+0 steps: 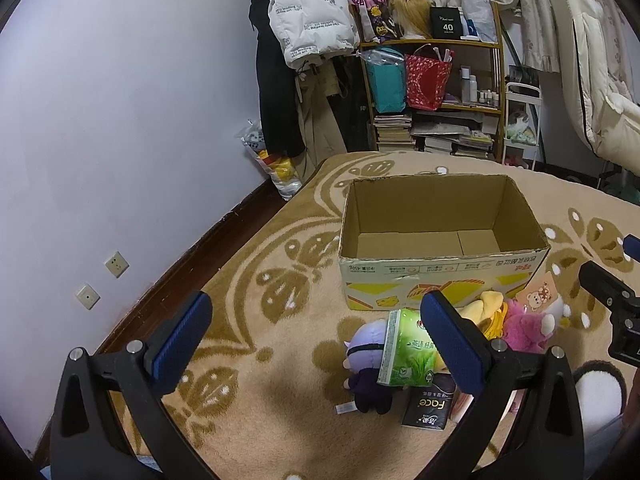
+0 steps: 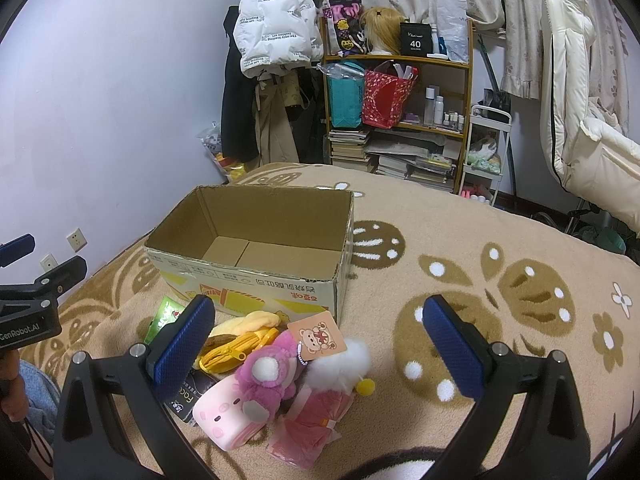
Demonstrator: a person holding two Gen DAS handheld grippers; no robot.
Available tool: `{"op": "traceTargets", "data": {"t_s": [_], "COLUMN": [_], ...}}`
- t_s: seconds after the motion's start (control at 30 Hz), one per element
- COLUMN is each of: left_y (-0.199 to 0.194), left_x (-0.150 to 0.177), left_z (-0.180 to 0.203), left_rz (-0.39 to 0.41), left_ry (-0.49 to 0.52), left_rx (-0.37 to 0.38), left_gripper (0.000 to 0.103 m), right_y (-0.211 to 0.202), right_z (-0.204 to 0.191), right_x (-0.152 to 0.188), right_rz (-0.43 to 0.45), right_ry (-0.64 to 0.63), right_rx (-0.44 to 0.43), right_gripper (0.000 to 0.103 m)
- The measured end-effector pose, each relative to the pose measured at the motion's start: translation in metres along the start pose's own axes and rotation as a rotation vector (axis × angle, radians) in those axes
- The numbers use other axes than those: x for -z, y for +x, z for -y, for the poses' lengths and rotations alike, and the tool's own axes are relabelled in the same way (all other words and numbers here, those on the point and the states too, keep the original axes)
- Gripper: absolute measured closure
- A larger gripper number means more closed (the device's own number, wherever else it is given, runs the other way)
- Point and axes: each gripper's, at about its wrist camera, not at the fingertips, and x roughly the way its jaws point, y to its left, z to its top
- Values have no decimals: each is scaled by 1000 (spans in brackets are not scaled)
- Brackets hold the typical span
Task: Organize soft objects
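Observation:
An open, empty cardboard box point(image 1: 440, 268) point(image 2: 248, 280) stands on the patterned carpet. In front of it lies a heap of soft things: a purple plush doll point(image 1: 366, 364), a green tissue pack point(image 1: 406, 350) point(image 2: 164, 318), a yellow plush point(image 1: 490, 306) point(image 2: 248, 322), a pink plush bear with a tag point(image 1: 524, 326) point(image 2: 266, 372), a pink roll plush point(image 2: 220, 416) and a pink pack point(image 2: 312, 420). My left gripper point(image 1: 316, 344) is open and empty, above and left of the heap. My right gripper point(image 2: 318, 348) is open and empty, over the pink bear.
A black "Face" packet point(image 1: 428, 406) point(image 2: 188, 396) lies by the heap. A purple wall point(image 1: 120, 140) with sockets runs along the left. A shelf with bags and books point(image 1: 436, 96) point(image 2: 396, 104), hanging coats and a white chair point(image 2: 580, 132) stand behind.

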Motion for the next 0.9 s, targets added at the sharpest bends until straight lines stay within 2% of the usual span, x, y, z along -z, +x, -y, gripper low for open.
{"op": "traceTargets", "data": {"t_s": [0.9], "left_y": [-1], "left_x": [5], "left_z": [-1], "left_rz": [7], "left_ry": [20], "left_rx": [-18], "left_gripper": [0], "right_y": [0], "right_z": [0], "right_x": [0], "right_rz": [1], "right_ry": [0], "right_rx": [-1], "right_gripper": [0]}}
